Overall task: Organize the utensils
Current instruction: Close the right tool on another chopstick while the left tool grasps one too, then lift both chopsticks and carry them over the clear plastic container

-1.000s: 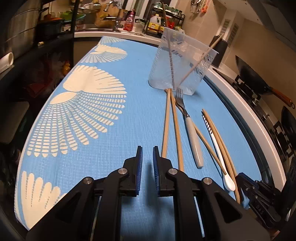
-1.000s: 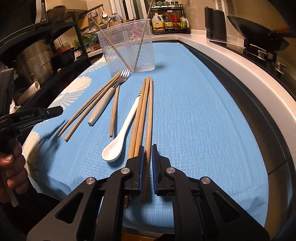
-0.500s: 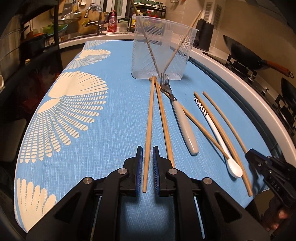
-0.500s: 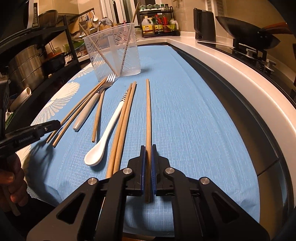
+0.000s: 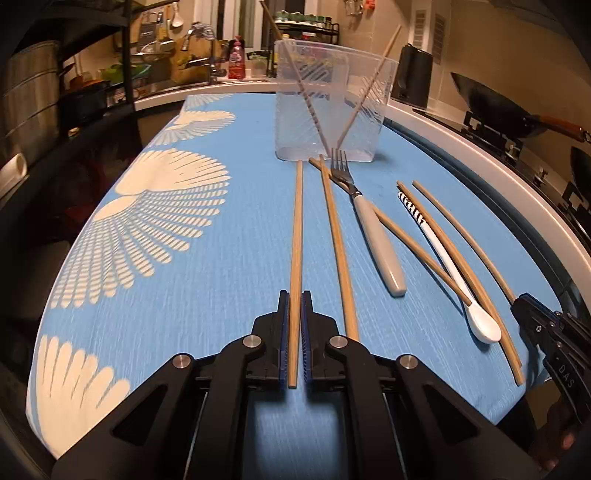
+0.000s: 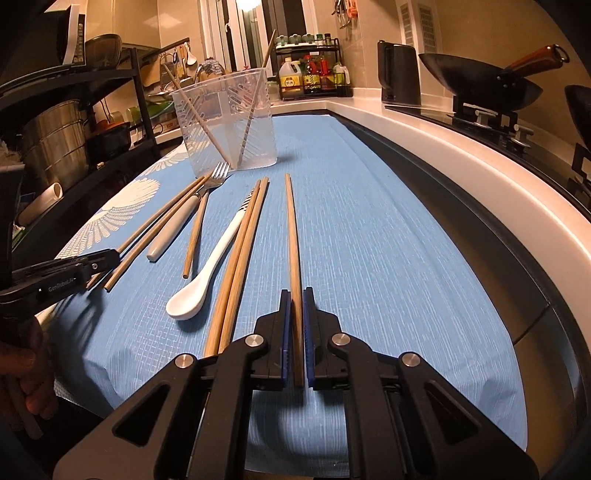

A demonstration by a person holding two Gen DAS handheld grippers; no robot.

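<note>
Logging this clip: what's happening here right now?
A person is sorting utensils on a blue tablecloth. The left gripper is shut on a chopstick, the right gripper on another chopstick. Two chopsticks already stand in the clear container; a fork, a white spoon and more chopsticks lie loose.

Warm, dim indoor light, a bright ceiling lamp (image 6: 248,3) glaring at top, strong fisheye bending, dark vignetted corners.

Blue cloth (image 5: 221,288) w/ utensils (image 5: 380,243), tub (image 5: 332,110)
</note>
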